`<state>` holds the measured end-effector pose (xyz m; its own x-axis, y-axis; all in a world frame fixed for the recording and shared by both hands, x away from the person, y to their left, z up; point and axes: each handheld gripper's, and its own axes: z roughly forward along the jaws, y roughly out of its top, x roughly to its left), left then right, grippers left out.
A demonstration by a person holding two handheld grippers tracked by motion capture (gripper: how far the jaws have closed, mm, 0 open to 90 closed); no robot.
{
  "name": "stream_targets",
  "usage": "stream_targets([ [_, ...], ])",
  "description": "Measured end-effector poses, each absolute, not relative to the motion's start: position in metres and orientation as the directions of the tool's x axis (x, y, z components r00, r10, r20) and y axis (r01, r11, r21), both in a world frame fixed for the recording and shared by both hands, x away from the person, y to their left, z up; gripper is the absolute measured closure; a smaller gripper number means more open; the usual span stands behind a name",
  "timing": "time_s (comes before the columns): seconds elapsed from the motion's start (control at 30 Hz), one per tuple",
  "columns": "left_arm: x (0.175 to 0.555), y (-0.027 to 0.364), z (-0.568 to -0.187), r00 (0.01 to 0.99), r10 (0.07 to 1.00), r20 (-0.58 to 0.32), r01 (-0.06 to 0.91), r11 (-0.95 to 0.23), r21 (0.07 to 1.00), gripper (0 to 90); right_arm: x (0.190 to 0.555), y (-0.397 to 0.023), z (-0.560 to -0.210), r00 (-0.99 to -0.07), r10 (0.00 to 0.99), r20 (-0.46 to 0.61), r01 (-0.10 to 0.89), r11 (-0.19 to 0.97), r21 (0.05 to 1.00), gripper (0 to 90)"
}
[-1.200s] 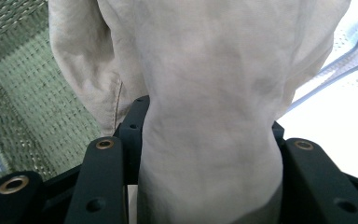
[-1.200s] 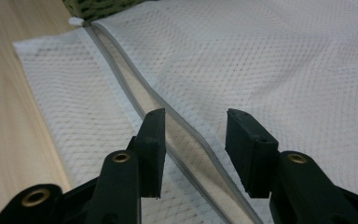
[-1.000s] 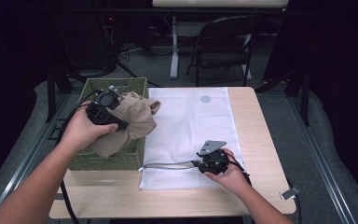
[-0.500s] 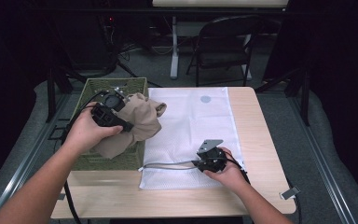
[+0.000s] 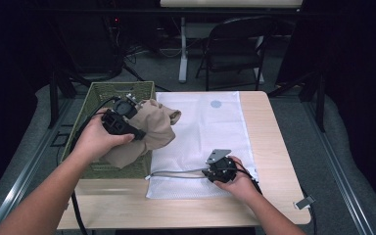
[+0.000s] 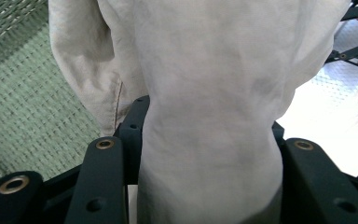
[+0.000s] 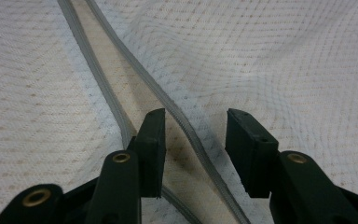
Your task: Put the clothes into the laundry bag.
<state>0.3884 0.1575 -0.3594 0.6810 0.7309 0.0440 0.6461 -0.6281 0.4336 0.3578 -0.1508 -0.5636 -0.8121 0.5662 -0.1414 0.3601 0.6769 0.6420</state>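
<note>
- over the basket's (image 5: 98, 169) near right corner, my left gripper (image 5: 133, 128) pinches a bunched beige cloth (image 5: 149, 132); the cloth hangs partly above the basket rim and partly over the white mesh bag's (image 5: 200, 132) left edge.
- on the table (image 5: 269, 127) the bag lies flat, basket touching its left side; a dark chair (image 5: 235, 46) and cables stand on the floor beyond the far edge, well apart from the work.
- between cloth and bag mouth nothing blocks the way but the basket's right wall just beside the cloth.
- my right gripper (image 5: 206, 172) rests low at the bag's near edge, jaws spread, one on each side of the upper zipper strip (image 7: 182, 116); its pads do not press on it.
- from the left gripper view i see cloth (image 6: 205, 93) squeezed tight between my jaws, with a seam at its left and green weave (image 6: 23, 107) behind; the high view does not give that squeeze.
- from the right gripper view i see the zipper's two grey strips parted, bare wood between them; from above the mouth reads as one thin grey line (image 5: 176, 172).
- that mouth runs along the bag's near edge, left to right across the table; the bag's long axis runs away from me.
- the cloth's bulk droops from my jaws toward me and down.
</note>
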Motion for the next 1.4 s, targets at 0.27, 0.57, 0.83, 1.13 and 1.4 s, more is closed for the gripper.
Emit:
stream_targets([
  [0.27, 0.385, 0.152, -0.364, 0.696, 0.718, 0.032, 0.639, -0.639, 0.429, 52.6, 0.358, -0.149, -0.566, -0.812, 0.557, -0.177, 0.343, 0.700, 0.627, 65.1],
  [0.57, 0.380, 0.147, -0.367, 0.710, 0.704, 0.030, 0.628, -0.651, 0.427, 52.6, 0.358, -0.148, -0.565, -0.825, 0.538, -0.173, 0.335, 0.711, 0.618, 76.6],
  [0.83, 0.377, 0.143, -0.369, 0.722, 0.691, 0.030, 0.618, -0.664, 0.421, 52.6, 0.359, -0.149, -0.563, -0.831, 0.540, -0.135, 0.347, 0.692, 0.633, 87.3],
  [1.13, 0.372, 0.137, -0.371, 0.740, 0.672, 0.029, 0.602, -0.681, 0.417, 52.6, 0.364, -0.150, -0.559, -0.836, 0.544, -0.075, 0.375, 0.666, 0.645, 88.9],
  [1.4, 0.368, 0.134, -0.374, 0.750, 0.661, 0.027, 0.592, -0.689, 0.419, 52.6, 0.370, -0.150, -0.553, -0.833, 0.552, -0.043, 0.397, 0.651, 0.647, 89.0],
])
